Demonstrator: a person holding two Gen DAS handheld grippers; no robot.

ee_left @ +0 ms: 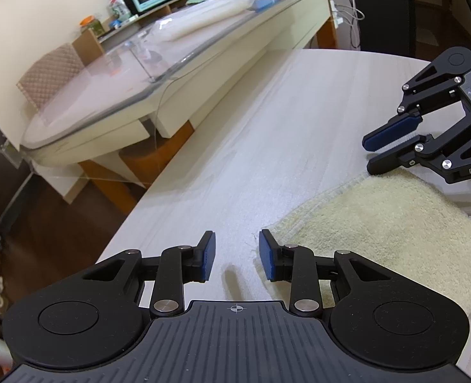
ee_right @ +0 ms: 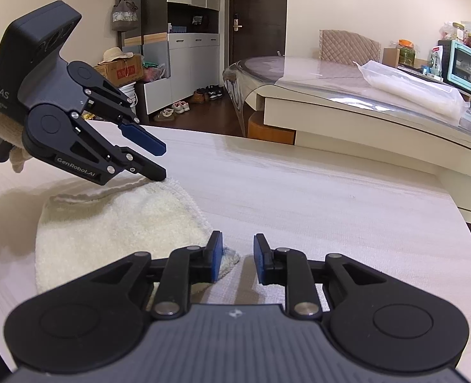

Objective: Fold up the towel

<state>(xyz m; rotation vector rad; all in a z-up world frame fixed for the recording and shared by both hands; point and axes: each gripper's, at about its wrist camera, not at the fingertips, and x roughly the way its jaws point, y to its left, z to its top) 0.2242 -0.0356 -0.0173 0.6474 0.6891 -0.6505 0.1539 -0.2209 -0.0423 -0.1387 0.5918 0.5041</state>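
A cream terry towel (ee_left: 385, 223) lies folded flat on the pale wooden table (ee_left: 251, 146). It also shows in the right wrist view (ee_right: 117, 223). My left gripper (ee_left: 237, 257) is open and empty, low over the towel's near corner; in the right wrist view it (ee_right: 162, 161) has its lower finger touching the towel's far corner. My right gripper (ee_right: 237, 257) is open and empty at another towel corner, its left pad over the hem. In the left wrist view the right gripper (ee_left: 371, 154) is open just above the towel's far edge.
A second table with a glass top (ee_left: 159, 63) stands close beyond the work table, with a plastic bag (ee_right: 411, 89) and a teal toaster oven (ee_right: 468, 67) on it. The work table's edge (ee_left: 130, 217) drops to dark floor on the left.
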